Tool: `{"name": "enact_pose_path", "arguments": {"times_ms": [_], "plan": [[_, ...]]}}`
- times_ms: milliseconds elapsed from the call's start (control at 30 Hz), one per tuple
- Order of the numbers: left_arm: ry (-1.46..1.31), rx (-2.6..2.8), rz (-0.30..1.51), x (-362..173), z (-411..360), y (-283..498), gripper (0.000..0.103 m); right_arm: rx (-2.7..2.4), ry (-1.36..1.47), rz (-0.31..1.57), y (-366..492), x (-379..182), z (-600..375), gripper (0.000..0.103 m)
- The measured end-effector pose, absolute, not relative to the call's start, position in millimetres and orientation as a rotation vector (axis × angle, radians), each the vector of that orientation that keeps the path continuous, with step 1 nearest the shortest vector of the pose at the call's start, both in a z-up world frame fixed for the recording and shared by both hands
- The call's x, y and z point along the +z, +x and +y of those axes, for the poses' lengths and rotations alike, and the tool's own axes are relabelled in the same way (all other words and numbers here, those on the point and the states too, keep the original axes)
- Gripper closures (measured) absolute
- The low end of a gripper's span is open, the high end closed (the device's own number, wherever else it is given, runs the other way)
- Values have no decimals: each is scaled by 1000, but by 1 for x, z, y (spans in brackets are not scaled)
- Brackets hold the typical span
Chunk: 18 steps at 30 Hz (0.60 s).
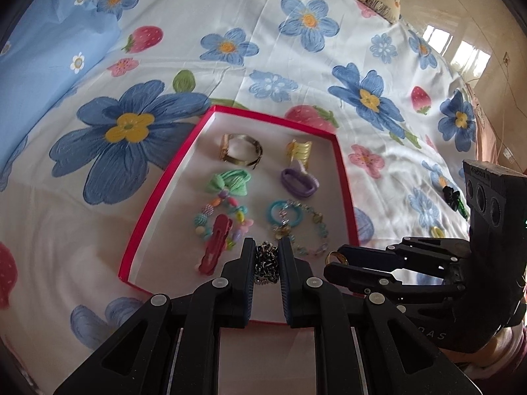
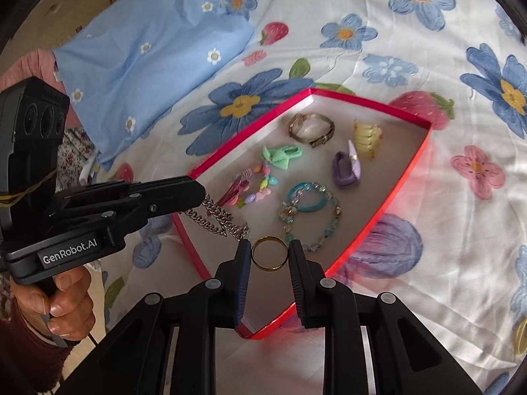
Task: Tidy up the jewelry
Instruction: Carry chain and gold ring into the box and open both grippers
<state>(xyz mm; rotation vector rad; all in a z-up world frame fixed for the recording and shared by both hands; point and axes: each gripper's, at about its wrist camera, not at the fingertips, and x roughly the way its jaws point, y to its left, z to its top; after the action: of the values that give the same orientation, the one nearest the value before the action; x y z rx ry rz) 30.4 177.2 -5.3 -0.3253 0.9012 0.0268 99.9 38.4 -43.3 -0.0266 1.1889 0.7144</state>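
Observation:
A red-rimmed box (image 1: 158, 191) (image 2: 408, 177) with a white floor lies on the flowered bedsheet. It holds a watch (image 1: 242, 149) (image 2: 311, 130), a yellow claw clip (image 1: 298, 151) (image 2: 365, 138), a green bow (image 1: 227, 182), a purple clip (image 1: 299, 181), beaded bracelets (image 1: 303, 227) (image 2: 313, 214) and a red hair clip (image 1: 214, 245). My left gripper (image 1: 266, 260) (image 2: 197, 191) is shut on a silver chain (image 1: 266, 263) (image 2: 217, 220), hanging over the box's near corner. My right gripper (image 2: 269, 253) (image 1: 332, 261) is shut on a gold ring (image 2: 269, 252) (image 1: 336, 257) above the box's near end.
A blue pillow (image 2: 148, 56) (image 1: 42, 59) lies at the back left of the bed. A dark green item (image 1: 456, 199) and a yellow item (image 1: 436, 230) lie on the sheet right of the box. Tiled floor (image 1: 467, 16) lies beyond the bed's right edge.

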Motion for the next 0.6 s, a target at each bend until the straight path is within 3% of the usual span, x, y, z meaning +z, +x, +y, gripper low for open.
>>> {"name": "enact_pose_path", "arguments": {"times_ms": [600], "plan": [[-303,64,1036,-53,181,52,90,759,-304,1301,104,-68,69,79]]}}
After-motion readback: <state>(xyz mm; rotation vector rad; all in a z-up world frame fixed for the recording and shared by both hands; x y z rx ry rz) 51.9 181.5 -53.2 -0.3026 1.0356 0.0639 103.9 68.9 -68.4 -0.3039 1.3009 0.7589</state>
